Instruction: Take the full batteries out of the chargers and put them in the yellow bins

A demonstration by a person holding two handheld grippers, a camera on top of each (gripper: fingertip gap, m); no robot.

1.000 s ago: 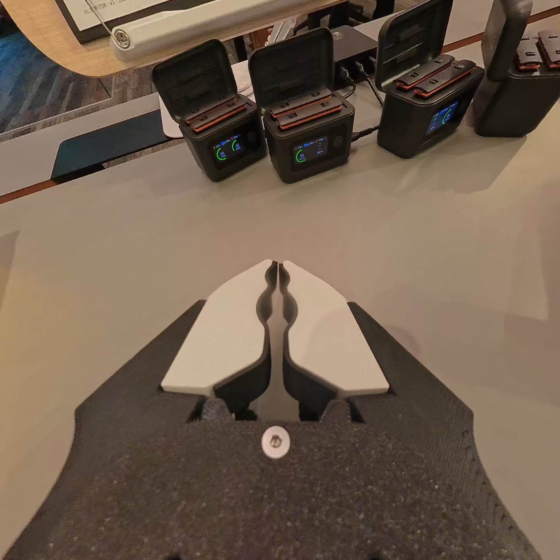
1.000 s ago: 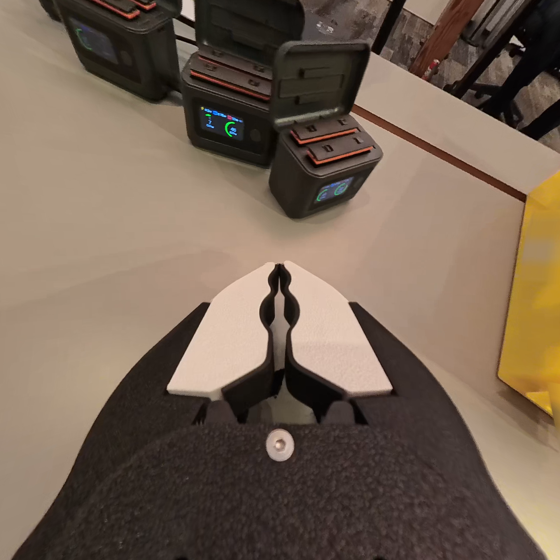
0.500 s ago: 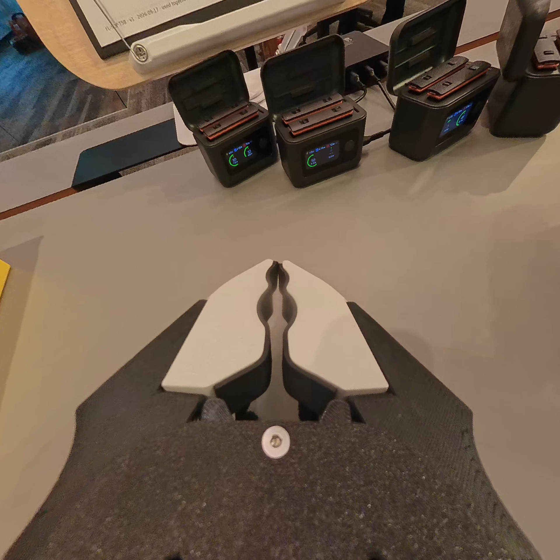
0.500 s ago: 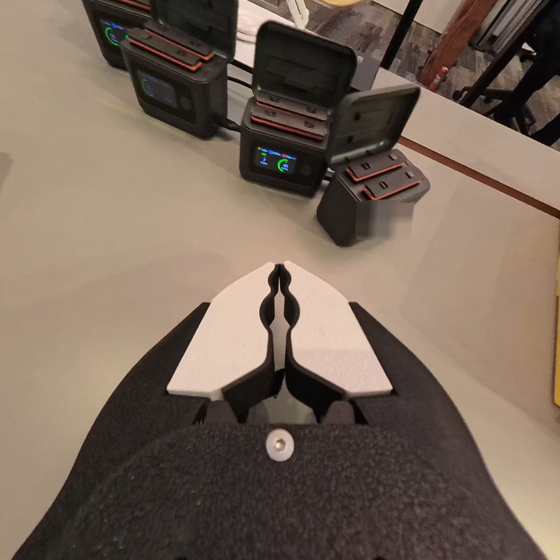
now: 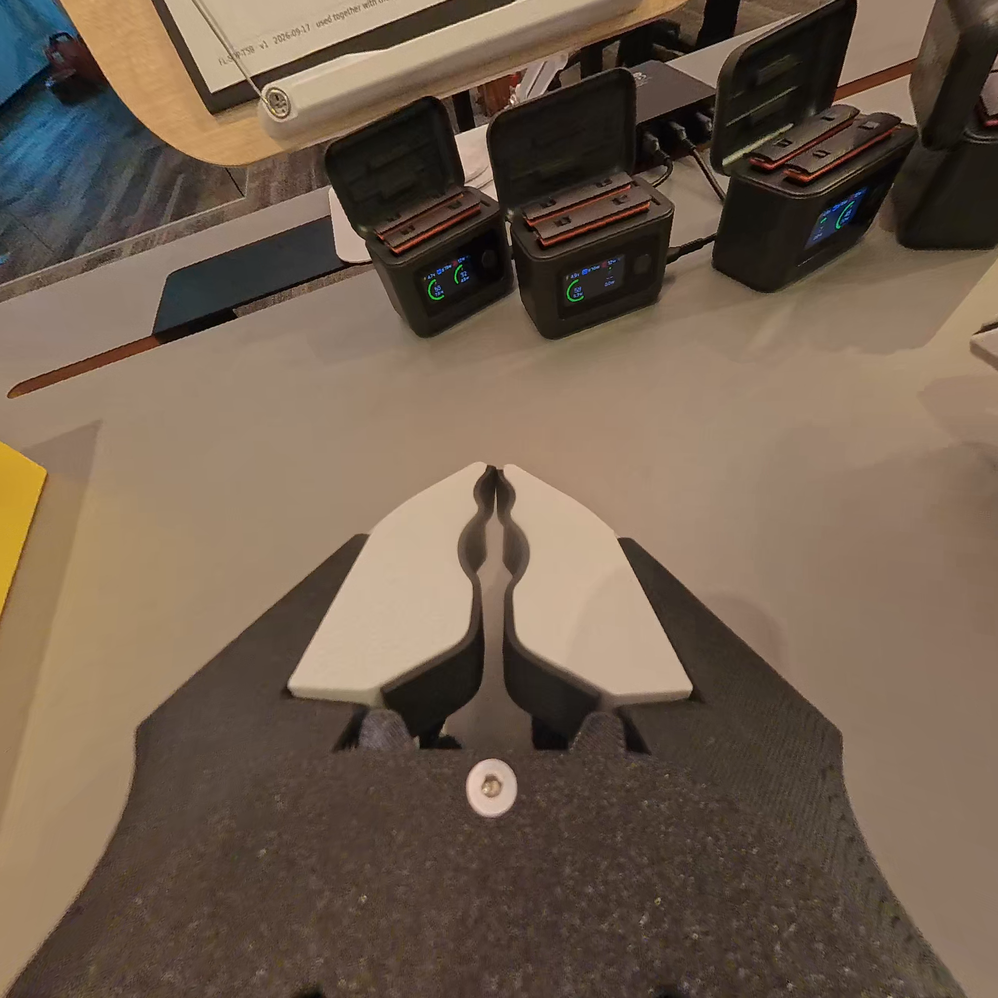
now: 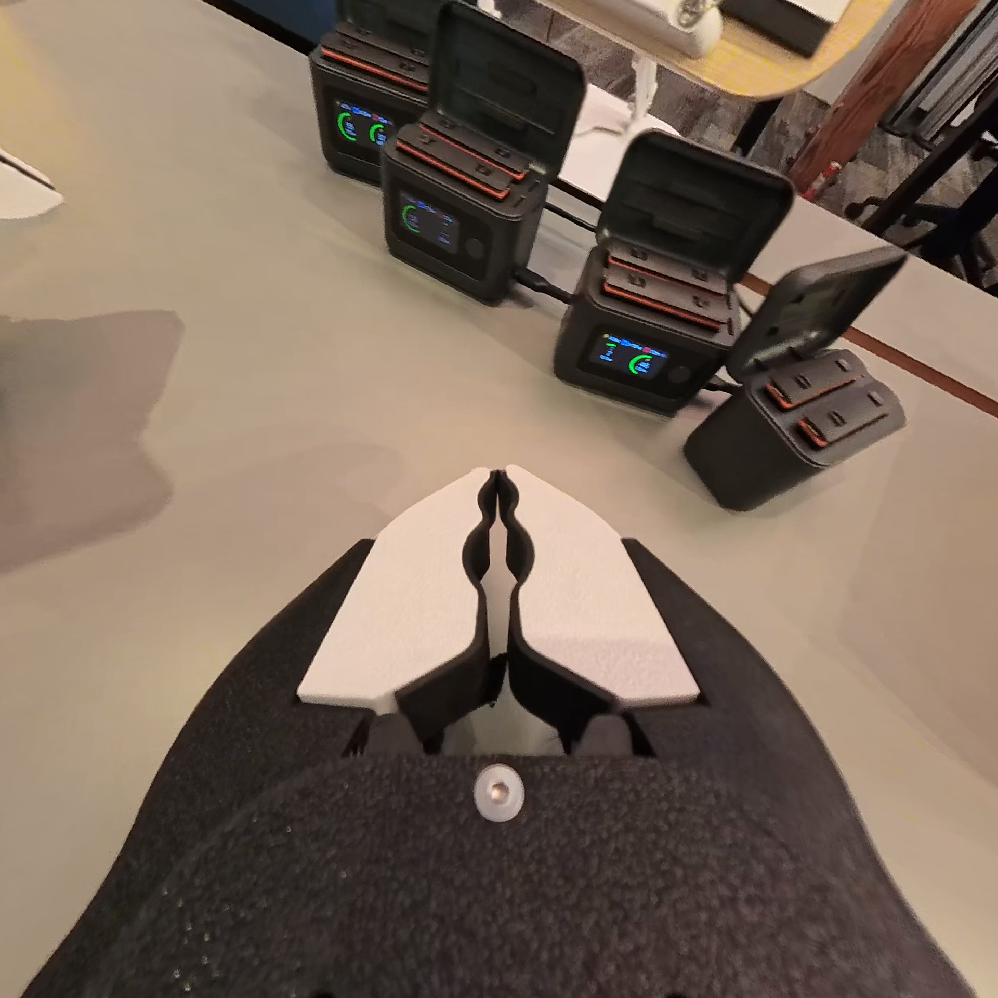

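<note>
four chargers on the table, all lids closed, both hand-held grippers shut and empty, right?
Not quite: the lids are open, not closed. The right wrist view shows all four chargers with lids flipped up. The rest holds: left hand-held gripper and right hand-held gripper are shut and empty.

Four chargers stand on the table (image 6: 216,378), lids open: first (image 6: 345,108), second (image 6: 459,227), third (image 6: 642,345), fourth (image 6: 794,432). Each holds two batteries, eight altogether. One yellow bin (image 5: 16,518) shows.
</note>
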